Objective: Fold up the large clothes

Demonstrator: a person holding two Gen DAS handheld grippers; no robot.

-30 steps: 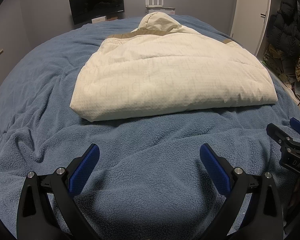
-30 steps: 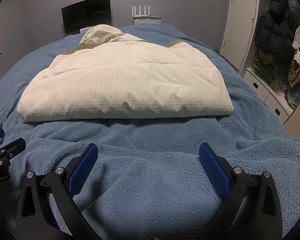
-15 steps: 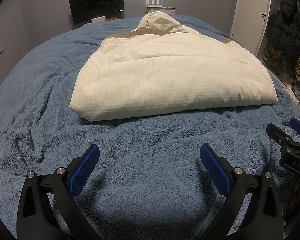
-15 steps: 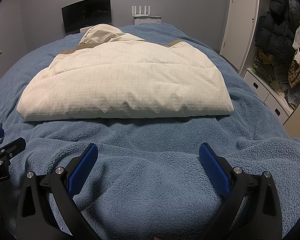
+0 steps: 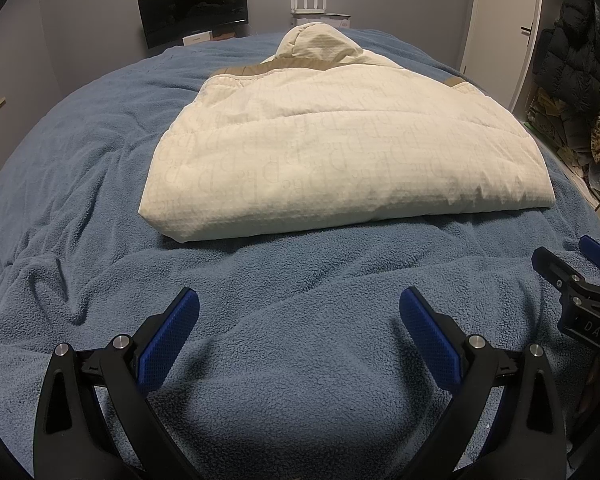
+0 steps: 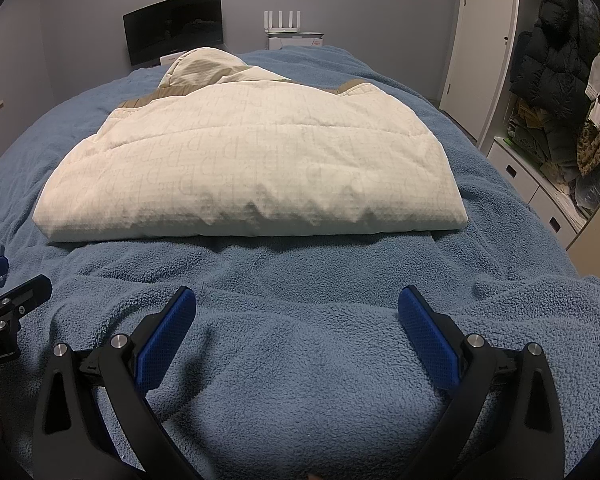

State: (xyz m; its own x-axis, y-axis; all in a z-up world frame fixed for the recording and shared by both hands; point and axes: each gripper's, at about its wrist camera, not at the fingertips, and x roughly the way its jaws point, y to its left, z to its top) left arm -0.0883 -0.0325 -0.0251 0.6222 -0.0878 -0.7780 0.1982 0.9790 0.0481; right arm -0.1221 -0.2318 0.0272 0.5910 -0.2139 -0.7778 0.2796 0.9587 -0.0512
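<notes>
Jacket point(image 5: 340, 152) lies folded into a cream slab mid-bed on the blue blanket point(image 5: 80, 168), hood at the far end; my left gripper point(image 5: 299, 320) hangs short of it, fingers apart, empty. Right wrist view: right gripper point(image 6: 297, 318) likewise spread and empty, probably because the fold looks finished.

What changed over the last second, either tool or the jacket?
Nothing visibly changed. The left tool and right tool hover open and empty over the blue blanket, short of the folded cream jacket, which lies where it was, hood toward the far wall. Nothing was gripped or released.
</notes>
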